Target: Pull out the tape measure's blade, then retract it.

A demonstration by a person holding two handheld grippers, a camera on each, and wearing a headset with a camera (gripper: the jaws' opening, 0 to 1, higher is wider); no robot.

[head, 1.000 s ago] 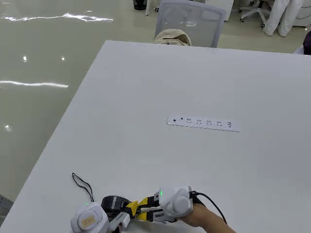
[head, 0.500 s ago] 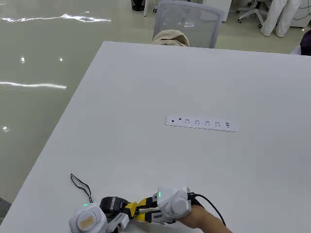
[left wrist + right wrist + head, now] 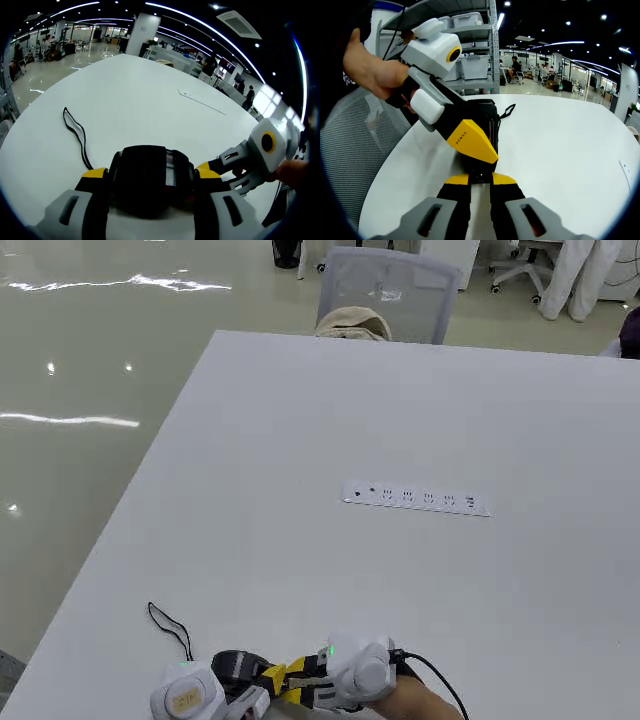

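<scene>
Tape measure point(image 3: 150, 172), a squat black case with a rubbery look, sits clamped between the left gripper's point(image 3: 152, 176) yellow-tipped fingers point(image 3: 95, 175), which press against both its flanks. Just ahead of the right gripper's point(image 3: 480, 179) wedge-shaped yellow fingers point(image 3: 457, 181), drawn nearly together, lies the case's front end, where they nip a small dark part. A thin black wrist strap point(image 3: 75, 131) loops over the smooth white table point(image 3: 400, 400) beyond the left fingers. A flat white power strip point(image 3: 415, 497) lies well beyond both.
</scene>
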